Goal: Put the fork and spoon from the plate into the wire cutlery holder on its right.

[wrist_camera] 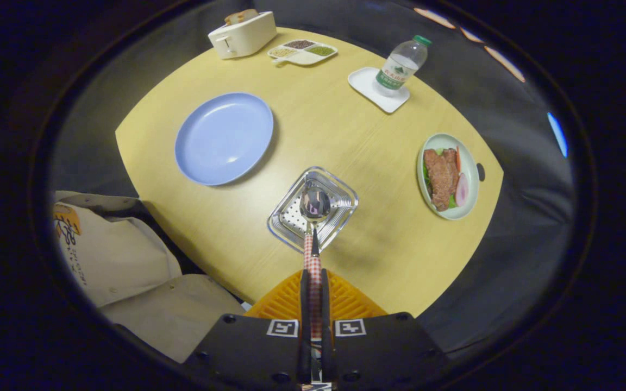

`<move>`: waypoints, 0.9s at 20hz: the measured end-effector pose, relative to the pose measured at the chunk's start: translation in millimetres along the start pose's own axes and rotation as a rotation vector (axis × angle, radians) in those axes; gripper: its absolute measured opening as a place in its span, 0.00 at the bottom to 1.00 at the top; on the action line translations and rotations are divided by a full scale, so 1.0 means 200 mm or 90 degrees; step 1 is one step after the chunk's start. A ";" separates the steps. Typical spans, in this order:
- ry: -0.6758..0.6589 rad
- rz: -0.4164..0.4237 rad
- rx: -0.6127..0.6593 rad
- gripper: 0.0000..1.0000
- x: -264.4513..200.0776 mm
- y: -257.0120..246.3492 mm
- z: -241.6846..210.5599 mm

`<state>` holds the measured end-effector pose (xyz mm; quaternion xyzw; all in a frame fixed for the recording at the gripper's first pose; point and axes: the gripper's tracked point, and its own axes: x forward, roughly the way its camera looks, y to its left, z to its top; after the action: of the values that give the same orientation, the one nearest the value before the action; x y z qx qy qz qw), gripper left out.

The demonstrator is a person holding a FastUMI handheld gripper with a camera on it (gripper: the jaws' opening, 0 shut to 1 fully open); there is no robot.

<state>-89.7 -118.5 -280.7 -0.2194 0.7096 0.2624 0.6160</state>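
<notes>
Spoon transfer in progress, seen from above along the gripper (pixel 313 255). The jaws are clamped together on the red-and-white checked handle of a polished metal spoon (pixel 314 205), whose bowl hangs directly over the open top of the square wire cutlery holder (pixel 345 202) with its perforated steel floor; whether the bowl touches the holder cannot be told from this angle. The round pale-blue plate (pixel 224 138) lies to the left of the holder on the yellow wooden tabletop (pixel 313 130), and its surface is bare. No fork is distinguishable inside the holder, so that half of the task cannot be confirmed. Judged from this layout, the spoon remains to be lowered and released. Beyond, at the far side, stand a cream toaster (pixel 242 33), a white divided tray of grains (pixel 302 52) and a clear plastic bottle (pixel 402 64) on a small white tray. An oval dish of meat (pixel 448 175) sits to the right.
</notes>
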 end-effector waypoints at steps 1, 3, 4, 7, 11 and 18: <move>0.006 0.005 0.002 0.11 0.01 0.00 0.01; 0.021 0.015 0.000 0.11 0.03 0.00 0.02; 0.025 0.018 -0.001 0.11 0.04 0.00 0.03; 0.038 0.026 -0.006 0.10 0.06 0.00 0.07; 0.047 0.032 -0.002 0.14 0.07 0.00 0.11; -0.008 0.020 0.052 0.50 0.01 -0.01 0.17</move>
<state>-63.4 -99.0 -285.5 -0.1814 0.7190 0.2443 0.6249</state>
